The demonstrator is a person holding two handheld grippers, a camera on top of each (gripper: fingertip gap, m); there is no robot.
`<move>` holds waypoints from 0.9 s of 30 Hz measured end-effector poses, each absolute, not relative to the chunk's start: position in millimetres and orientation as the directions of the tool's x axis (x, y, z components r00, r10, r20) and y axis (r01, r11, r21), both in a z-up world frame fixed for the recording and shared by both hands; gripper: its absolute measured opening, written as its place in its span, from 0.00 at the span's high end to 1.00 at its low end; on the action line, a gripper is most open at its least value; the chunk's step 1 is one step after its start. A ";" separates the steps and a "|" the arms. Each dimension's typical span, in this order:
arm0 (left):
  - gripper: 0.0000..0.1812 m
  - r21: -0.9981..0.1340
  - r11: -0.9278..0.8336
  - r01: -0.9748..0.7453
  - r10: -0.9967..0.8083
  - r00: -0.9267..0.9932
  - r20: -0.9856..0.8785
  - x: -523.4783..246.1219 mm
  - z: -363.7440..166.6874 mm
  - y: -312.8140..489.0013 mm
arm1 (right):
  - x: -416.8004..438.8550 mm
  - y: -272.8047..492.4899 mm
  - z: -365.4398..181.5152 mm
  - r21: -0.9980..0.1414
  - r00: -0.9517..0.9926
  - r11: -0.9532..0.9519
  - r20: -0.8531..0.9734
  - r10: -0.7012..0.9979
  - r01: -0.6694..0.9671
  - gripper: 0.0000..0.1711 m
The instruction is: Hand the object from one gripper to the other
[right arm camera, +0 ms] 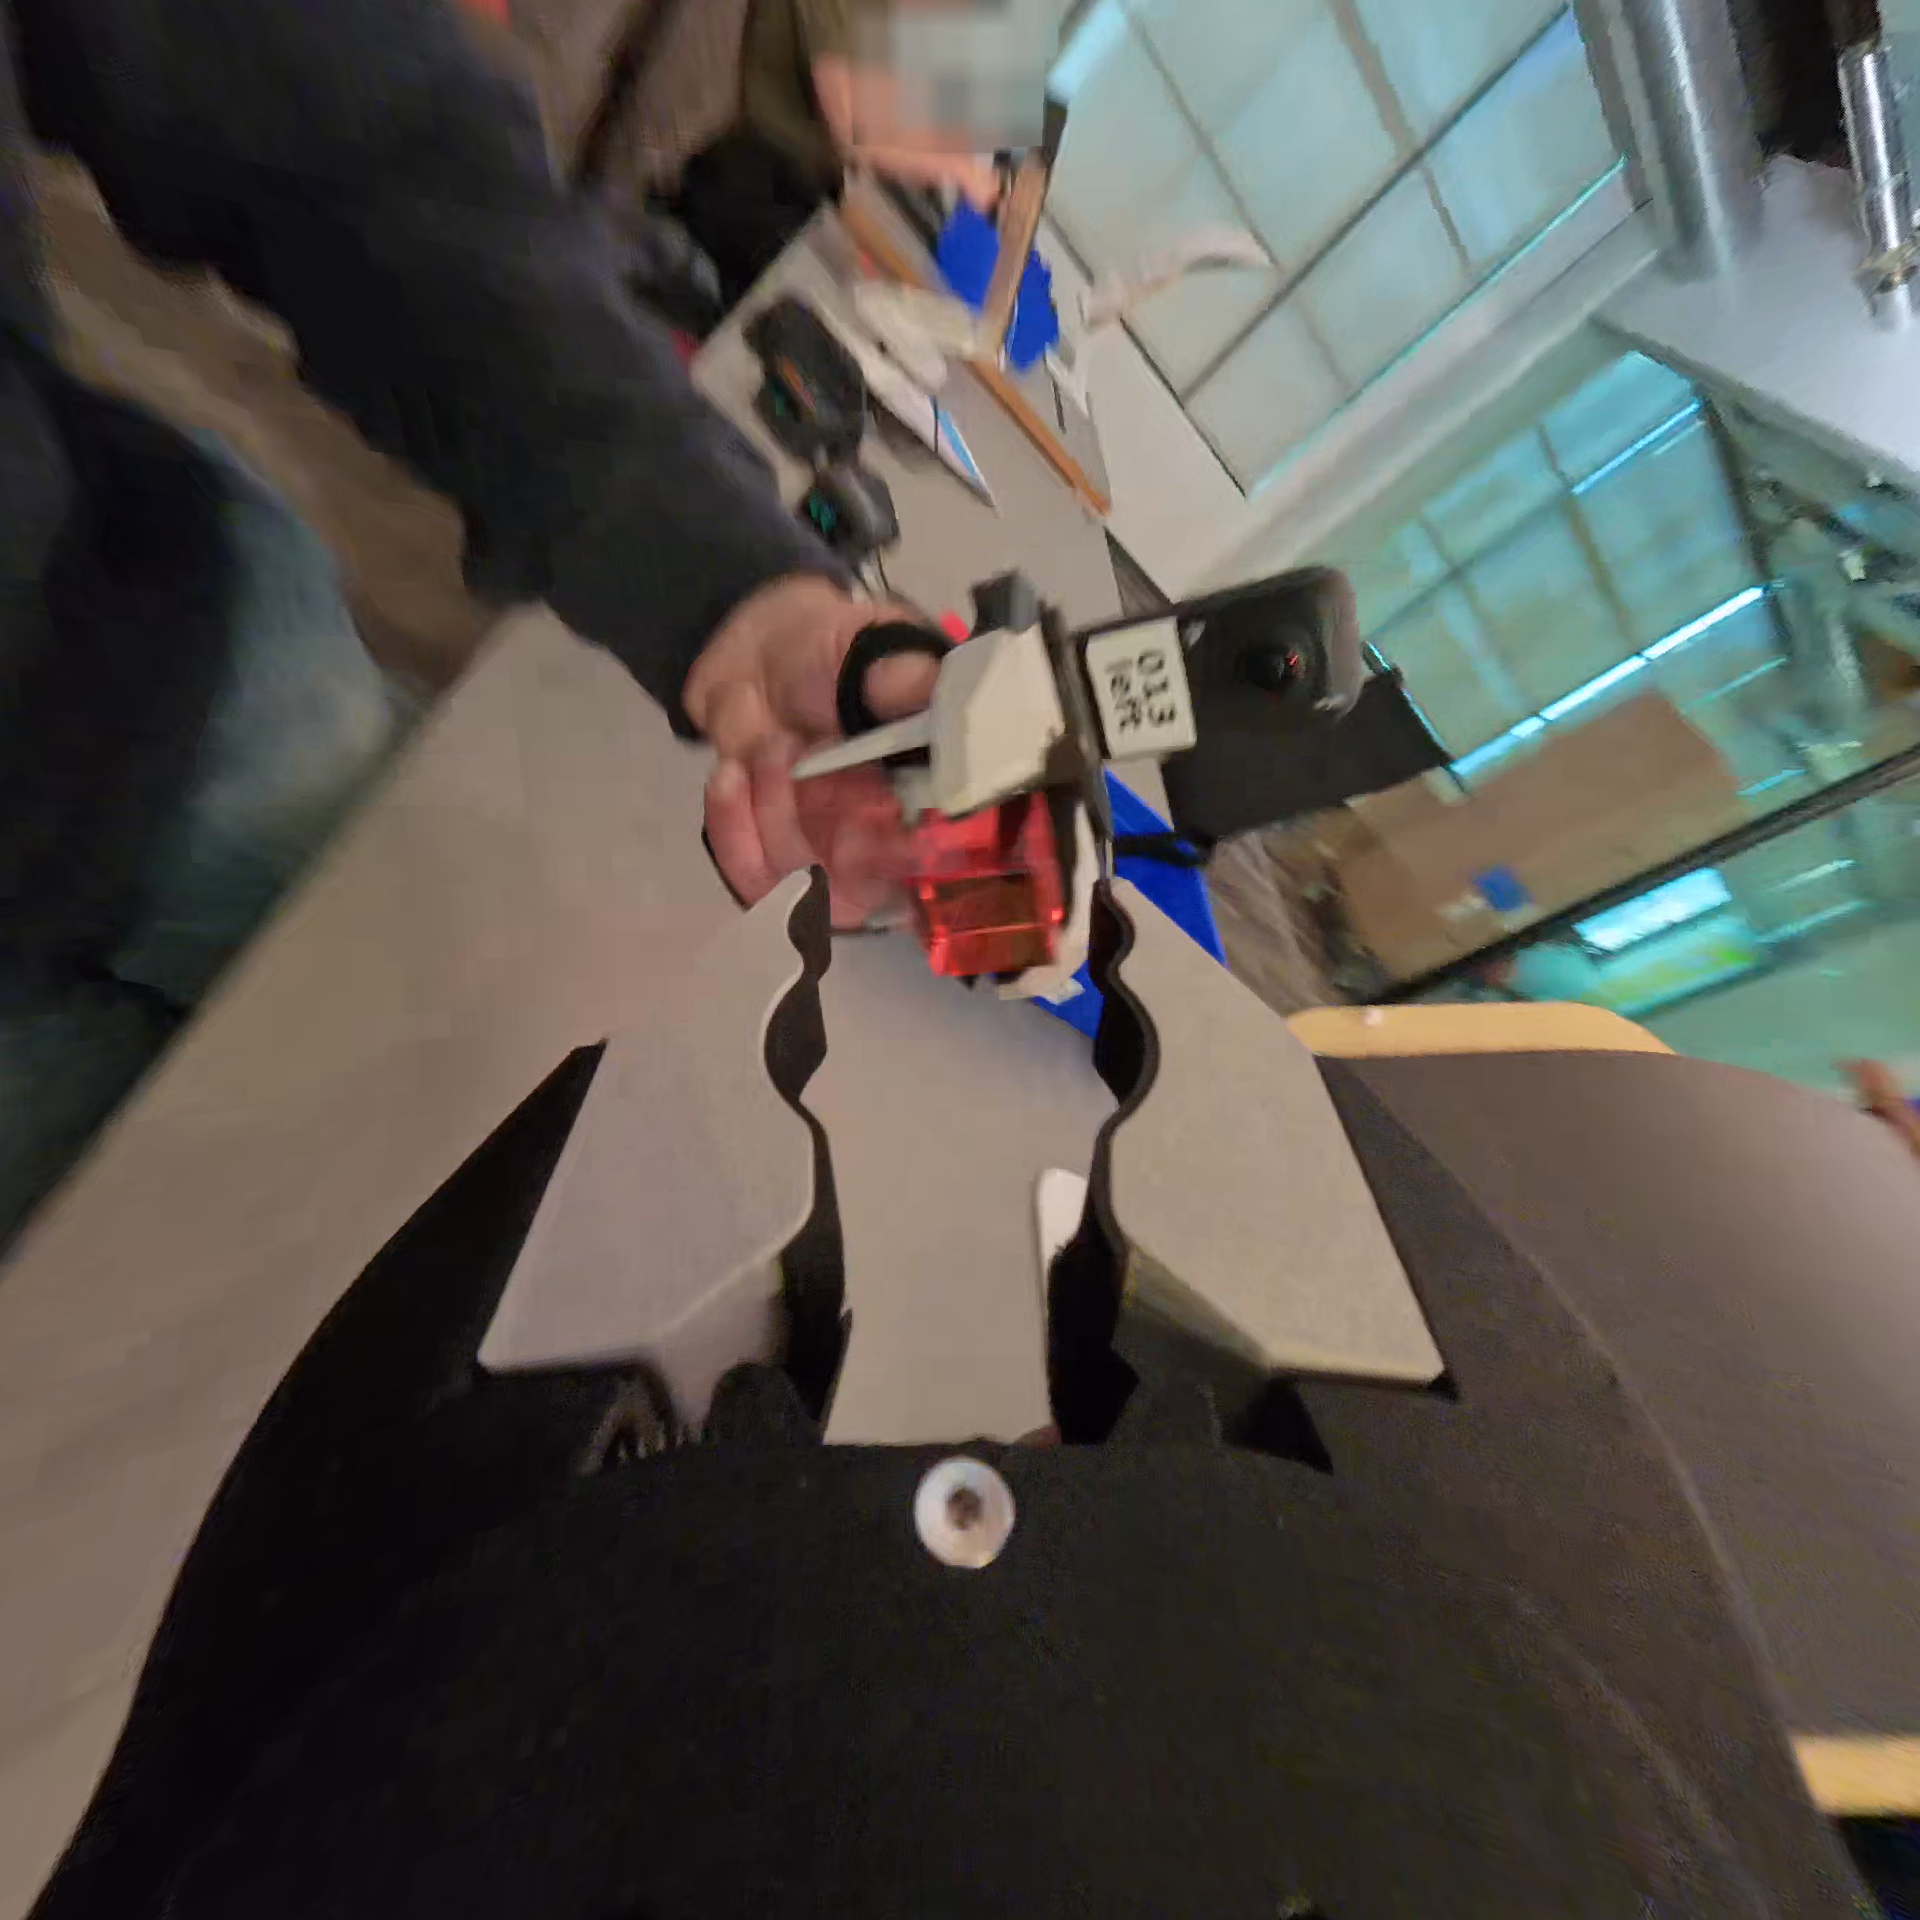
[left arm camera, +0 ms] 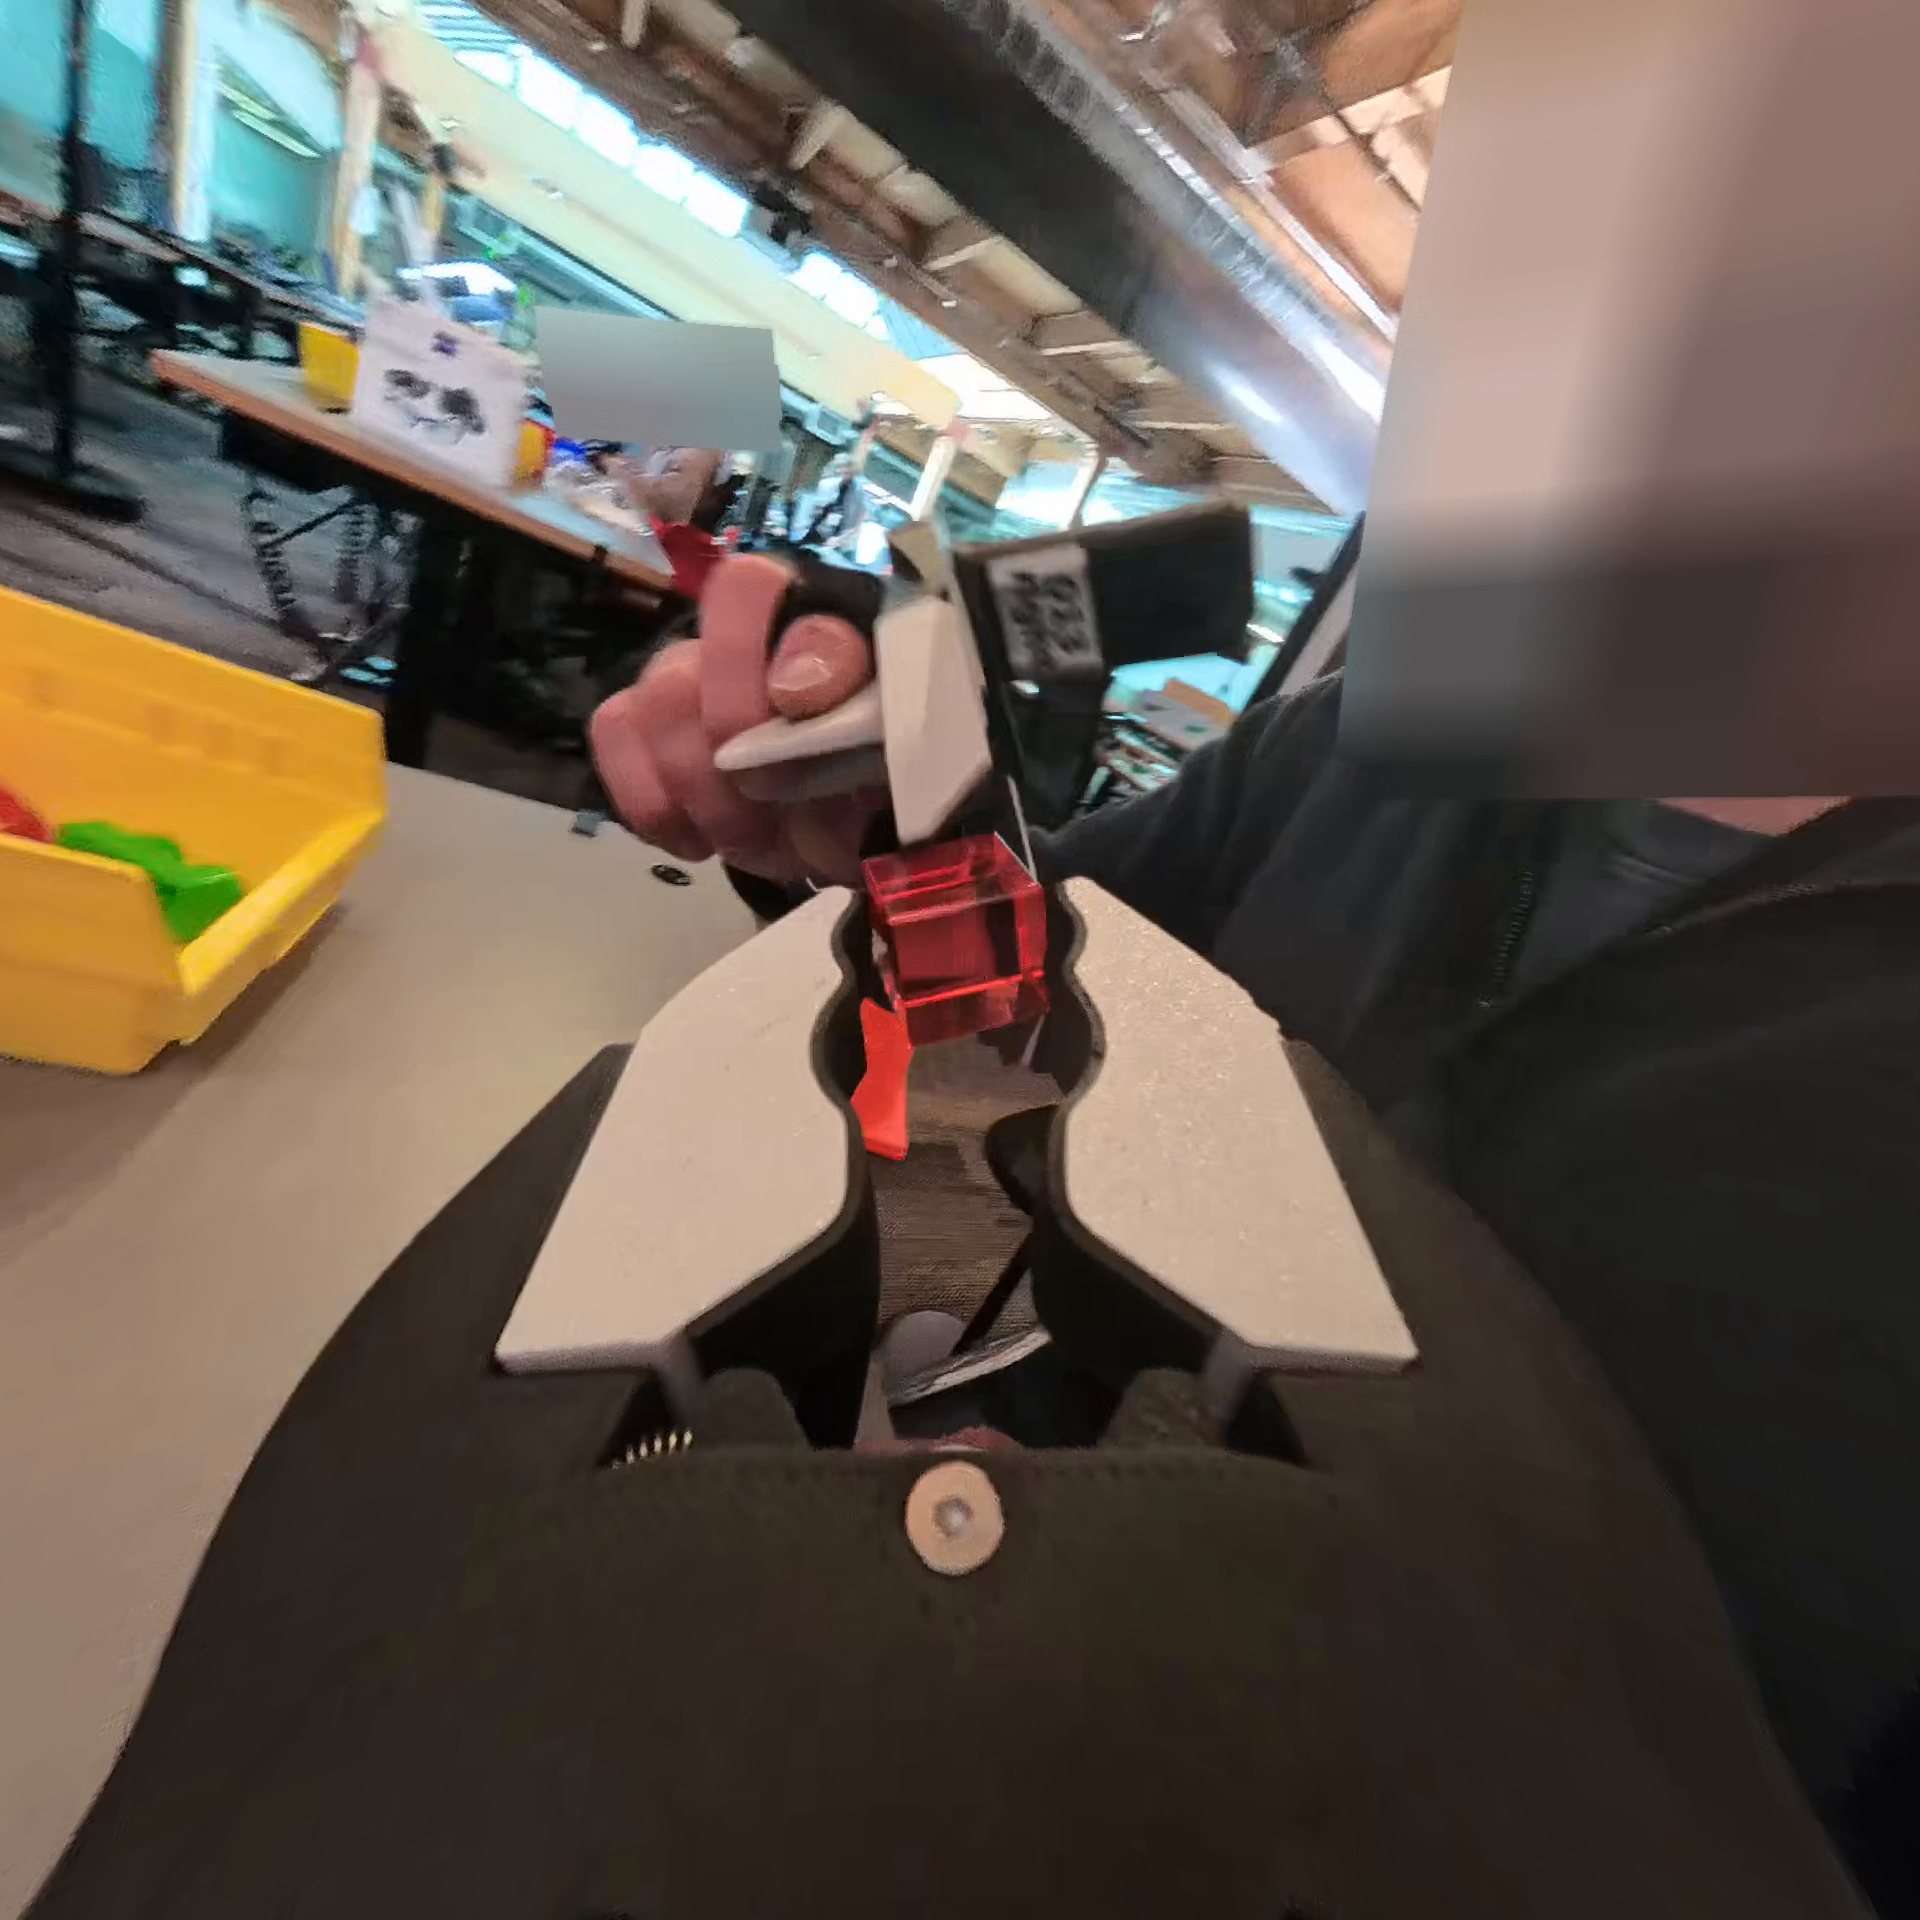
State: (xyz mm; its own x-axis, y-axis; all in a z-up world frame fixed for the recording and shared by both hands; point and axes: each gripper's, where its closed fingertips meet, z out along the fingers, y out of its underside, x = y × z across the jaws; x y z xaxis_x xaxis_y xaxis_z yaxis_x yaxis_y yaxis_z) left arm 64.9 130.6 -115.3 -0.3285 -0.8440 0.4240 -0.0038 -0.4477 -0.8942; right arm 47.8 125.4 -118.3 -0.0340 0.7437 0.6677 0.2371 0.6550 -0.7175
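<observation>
A clear red cube [left arm camera: 956,935] sits between the fingertips of my left gripper [left arm camera: 954,914], which is shut on it and holds it in the air above the grey table [left arm camera: 364,1143]. In the left wrist view my right gripper [left arm camera: 935,821], held by a hand, comes down onto the top of the cube. In the right wrist view my right gripper [right arm camera: 956,894] is open, its fingertips to either side of the cube [right arm camera: 982,909] and apart from it. The left gripper [right arm camera: 1013,831] shows there clamped on the cube.
A yellow bin [left arm camera: 260,914] with green and red pieces stands on the table to the left. A person's dark sleeve [left arm camera: 1455,935] fills the right. A blue item [right arm camera: 1158,873] and black devices [right arm camera: 810,384] lie on the table beyond. Other tables stand behind.
</observation>
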 end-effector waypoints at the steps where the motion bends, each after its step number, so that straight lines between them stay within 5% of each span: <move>1: 0.83 -0.893 -0.450 -0.010 -0.825 -0.379 0.420 64.1 -115.2 123.6 | 49.2 122.6 -112.2 -0.754 -0.041 0.628 0.633 0.773 0.192 0.74; 10: 0.84 -0.856 -0.516 0.032 -0.763 -0.472 0.442 66.9 -120.9 120.5 | 44.3 117.8 -124.6 -0.523 -0.136 0.794 0.802 0.581 0.309 0.83; 20: 0.84 -0.822 -0.560 0.103 -0.740 -0.509 0.440 67.1 -114.8 121.3 | 53.1 121.7 -130.8 -0.427 -0.129 0.816 0.852 0.507 0.391 0.73; 27: 0.84 -0.784 -0.606 0.136 -0.718 -0.518 0.465 69.6 -115.8 121.9 | 53.7 131.1 -127.0 -0.398 -0.056 0.808 0.883 0.465 0.434 0.85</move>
